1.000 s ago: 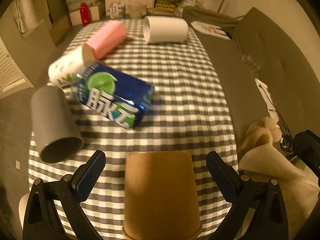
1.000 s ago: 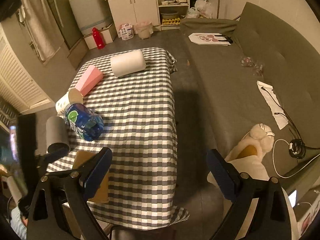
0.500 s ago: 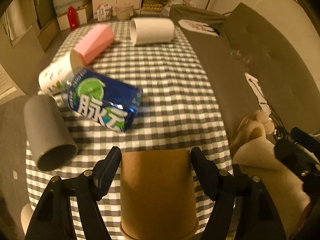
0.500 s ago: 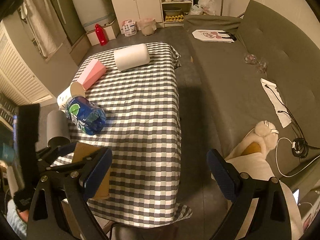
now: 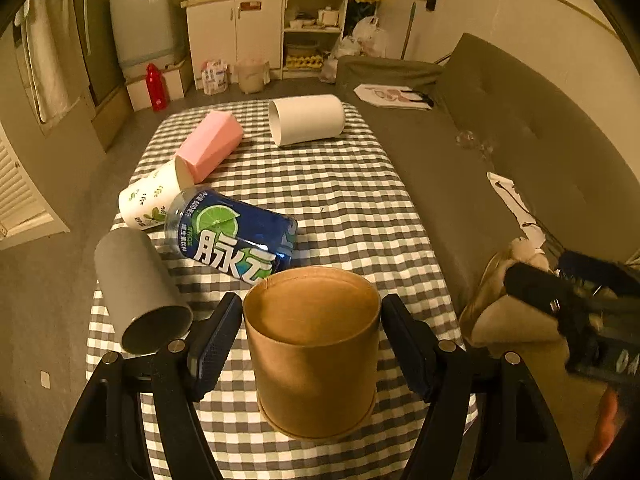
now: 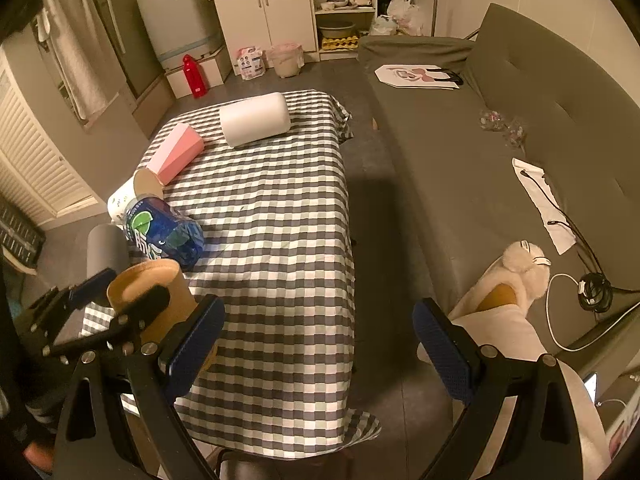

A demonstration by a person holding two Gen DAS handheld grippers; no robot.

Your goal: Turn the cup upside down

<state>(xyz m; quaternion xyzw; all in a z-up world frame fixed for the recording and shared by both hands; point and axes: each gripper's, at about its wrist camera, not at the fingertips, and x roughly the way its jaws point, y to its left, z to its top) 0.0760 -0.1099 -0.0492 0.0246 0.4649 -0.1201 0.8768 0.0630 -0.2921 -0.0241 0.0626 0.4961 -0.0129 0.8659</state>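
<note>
A brown paper cup [image 5: 316, 352] stands upside down, base up and rim down, on the checked tablecloth [image 5: 340, 200] near the table's front edge. My left gripper [image 5: 312, 344] has its fingers on either side of the cup, close to its walls; I cannot tell whether the pads press it. The cup also shows in the right wrist view [image 6: 148, 292], with the left gripper around it. My right gripper [image 6: 316, 348] is open and empty, held off the table's right side above the floor.
Lying on the cloth: a grey cup [image 5: 140, 292], a blue drink can [image 5: 232, 236], a white leaf-print cup [image 5: 152, 196], a pink cup [image 5: 208, 146], a white cup [image 5: 306, 120]. A grey sofa [image 5: 500, 152] runs along the right. A slippered foot [image 6: 516, 276] is nearby.
The left gripper's fingers have closed in from wide open to the brown cup's sides. The cup has turned from tilted toward the camera to standing base up. The right gripper stayed open.
</note>
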